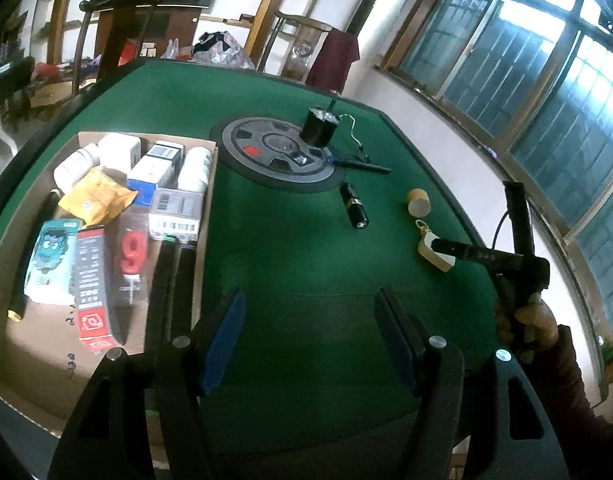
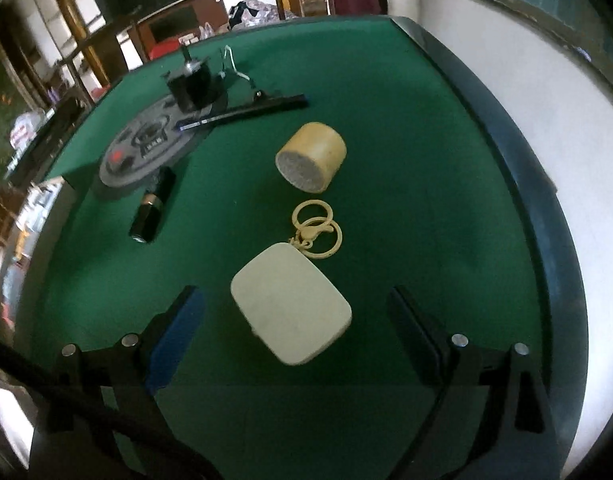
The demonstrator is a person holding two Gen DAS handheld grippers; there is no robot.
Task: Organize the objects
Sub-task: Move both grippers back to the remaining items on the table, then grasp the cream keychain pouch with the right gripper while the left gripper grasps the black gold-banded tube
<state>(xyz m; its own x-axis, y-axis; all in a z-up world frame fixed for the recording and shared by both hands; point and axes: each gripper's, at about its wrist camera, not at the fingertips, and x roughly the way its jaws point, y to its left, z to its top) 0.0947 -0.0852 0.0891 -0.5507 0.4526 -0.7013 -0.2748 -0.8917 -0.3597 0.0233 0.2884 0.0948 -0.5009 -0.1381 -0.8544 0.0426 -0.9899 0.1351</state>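
Right gripper (image 2: 294, 320) stood wide open and empty, its jaws either side of the cream keychain case (image 2: 291, 302) lying flat on the green table (image 2: 406, 128), not yet touching it. Left gripper (image 1: 310, 332) was likewise open and empty beside the cardboard box (image 1: 42, 364) of sorted items. Judged risks: the low, rounded case could slip from the pads if gripped high; its loose rings (image 2: 317, 228) could drag or snag, nudging the wooden cylinder (image 2: 311, 157) just beyond, which lay on its side and could roll.
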